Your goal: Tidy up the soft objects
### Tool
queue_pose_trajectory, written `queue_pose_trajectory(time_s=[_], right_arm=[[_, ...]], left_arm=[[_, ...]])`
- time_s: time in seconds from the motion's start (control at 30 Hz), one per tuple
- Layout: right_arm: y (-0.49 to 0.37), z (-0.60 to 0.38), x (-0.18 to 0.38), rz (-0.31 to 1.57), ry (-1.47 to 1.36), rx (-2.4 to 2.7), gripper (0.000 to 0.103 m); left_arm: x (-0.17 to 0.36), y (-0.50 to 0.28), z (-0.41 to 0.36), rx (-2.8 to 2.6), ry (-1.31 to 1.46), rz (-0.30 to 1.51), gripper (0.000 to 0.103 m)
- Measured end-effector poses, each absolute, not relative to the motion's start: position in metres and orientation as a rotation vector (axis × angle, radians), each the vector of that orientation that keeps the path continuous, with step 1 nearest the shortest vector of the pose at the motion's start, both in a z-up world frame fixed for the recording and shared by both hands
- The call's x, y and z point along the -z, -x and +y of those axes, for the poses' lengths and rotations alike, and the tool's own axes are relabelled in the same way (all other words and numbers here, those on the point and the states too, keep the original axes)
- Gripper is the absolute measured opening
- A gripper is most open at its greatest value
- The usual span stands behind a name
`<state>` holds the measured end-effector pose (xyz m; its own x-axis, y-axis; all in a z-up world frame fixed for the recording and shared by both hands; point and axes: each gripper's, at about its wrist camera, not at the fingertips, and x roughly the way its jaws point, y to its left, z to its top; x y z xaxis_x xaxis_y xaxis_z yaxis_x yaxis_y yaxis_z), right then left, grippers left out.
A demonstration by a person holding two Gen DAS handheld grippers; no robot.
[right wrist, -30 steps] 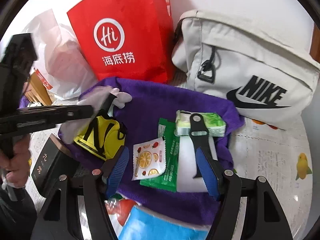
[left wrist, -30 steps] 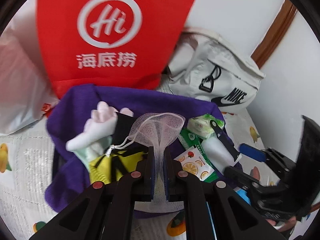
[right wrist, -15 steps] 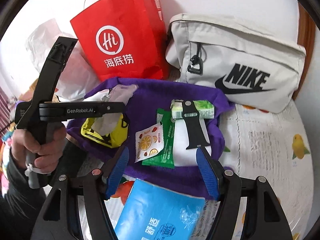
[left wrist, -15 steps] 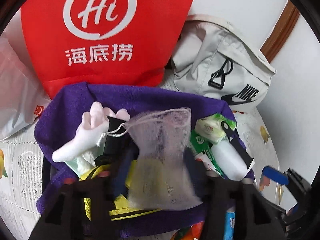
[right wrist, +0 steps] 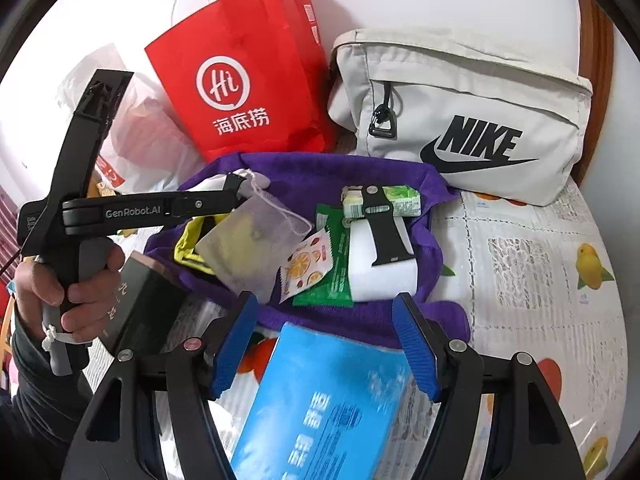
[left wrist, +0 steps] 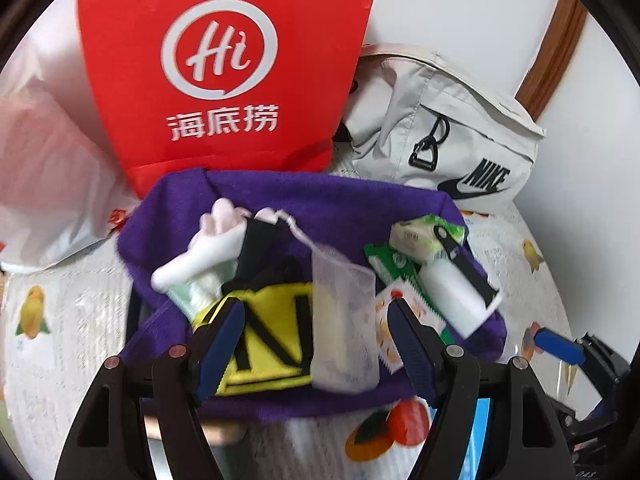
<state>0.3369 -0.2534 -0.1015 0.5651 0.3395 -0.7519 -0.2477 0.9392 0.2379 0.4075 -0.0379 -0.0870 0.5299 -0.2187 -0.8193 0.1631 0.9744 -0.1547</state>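
While the left gripper (left wrist: 316, 344) stands with its jaws spread, having just been opening, the mesh pouch (left wrist: 344, 320) lies loose between them, touched by neither pad; it rests on the purple cloth (left wrist: 320, 200), partly over the yellow-and-black pouch (left wrist: 276, 336). The right gripper (right wrist: 326, 346) is likewise released and empty, poised over the near edge of the purple cloth, above the blue packet (right wrist: 320, 408).

Judgement: the step in hand is the release of the mesh pouch onto the pile. To finish it cleanly, the left gripper should draw straight back from the purple cloth with jaws kept wide, so the drawstring (left wrist: 296, 232), which trails towards the white glove (left wrist: 208, 244) at the cloth's left side, is not snagged and dragged.

Risk: the mesh is limp and may cling to a ribbed pad. The sachets (right wrist: 316, 264) and white bottle (right wrist: 380, 264) at the cloth's right side lie close; a sideways withdrawal could scatter them.
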Motion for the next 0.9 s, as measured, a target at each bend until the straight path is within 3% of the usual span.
queue_pose_trajectory(time_s=[0.2,0.27,0.33,0.57,0.67,0.9], right_arm=[[-0.312,-0.251,0.094,0.930,-0.125,-0.342,0.070],[-0.302,-0.249,0.093,0.936,-0.125,-0.332,0.071],[-0.289,-0.246,0.092,0.929,-0.117,-0.312,0.083],[-0.241,-0.238,0.085,0.905,-0.116,-0.293,0.089],[-0.221,-0.237,0.078,0.878,-0.140,-0.291,0.096],[-0.180,-0.235,0.060,0.822,-0.109,-0.239,0.098]], left_arm=[[0.072,-0.362,-0.031,0.198,0.042,0.953,0.075],[0.066,-0.345,-0.028,0.181,0.038,0.935,0.080],[0.059,-0.326,-0.026,0.157,0.020,0.900,0.083],[0.032,-0.256,-0.012,0.132,0.061,0.836,0.103],[0.021,-0.223,-0.012,0.094,0.036,0.798,0.103],[0.014,-0.161,-0.015,0.040,0.032,0.754,0.103]])
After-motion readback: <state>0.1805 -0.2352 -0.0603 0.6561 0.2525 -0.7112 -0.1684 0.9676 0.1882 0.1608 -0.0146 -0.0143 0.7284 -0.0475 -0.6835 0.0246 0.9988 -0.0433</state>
